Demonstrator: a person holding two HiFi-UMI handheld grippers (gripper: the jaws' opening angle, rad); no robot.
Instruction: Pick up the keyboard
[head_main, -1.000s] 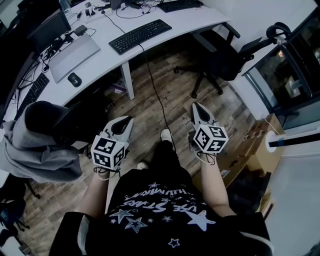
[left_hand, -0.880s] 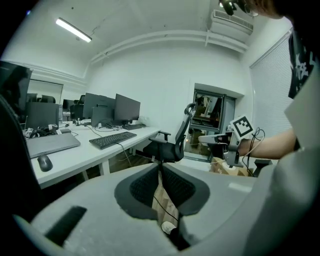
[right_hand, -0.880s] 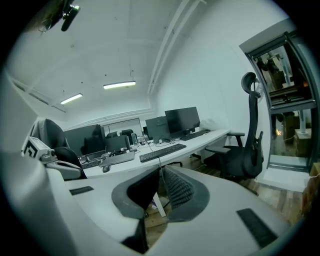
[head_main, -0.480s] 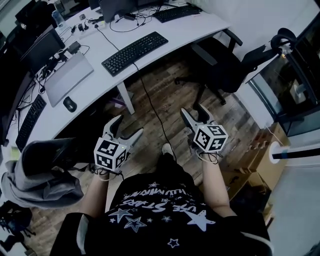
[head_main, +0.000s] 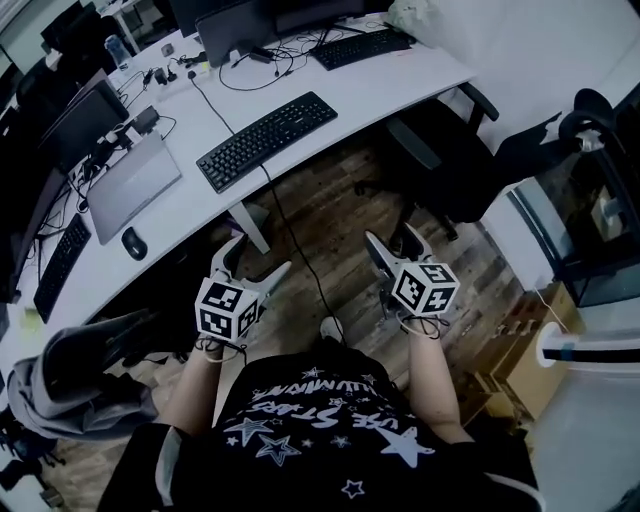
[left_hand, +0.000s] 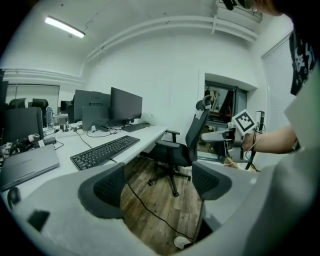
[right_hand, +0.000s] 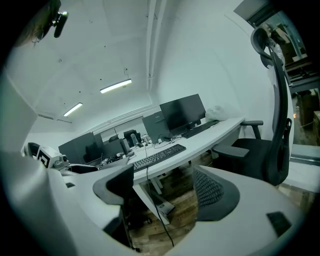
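Head view: we hold the left gripper (head_main: 258, 258) and right gripper (head_main: 392, 240) above the wood floor (head_main: 345, 205), well apart from the black keyboard (head_main: 267, 140), which lies flat on the white desk (head_main: 390, 90) ahead. Left gripper view: its jaws stand wide apart, having just been opening, with only floor between them; the keyboard sits on the desk ahead to the left. Right gripper view: jaws parted, just been opening, nothing between them, keyboard on the desk beyond
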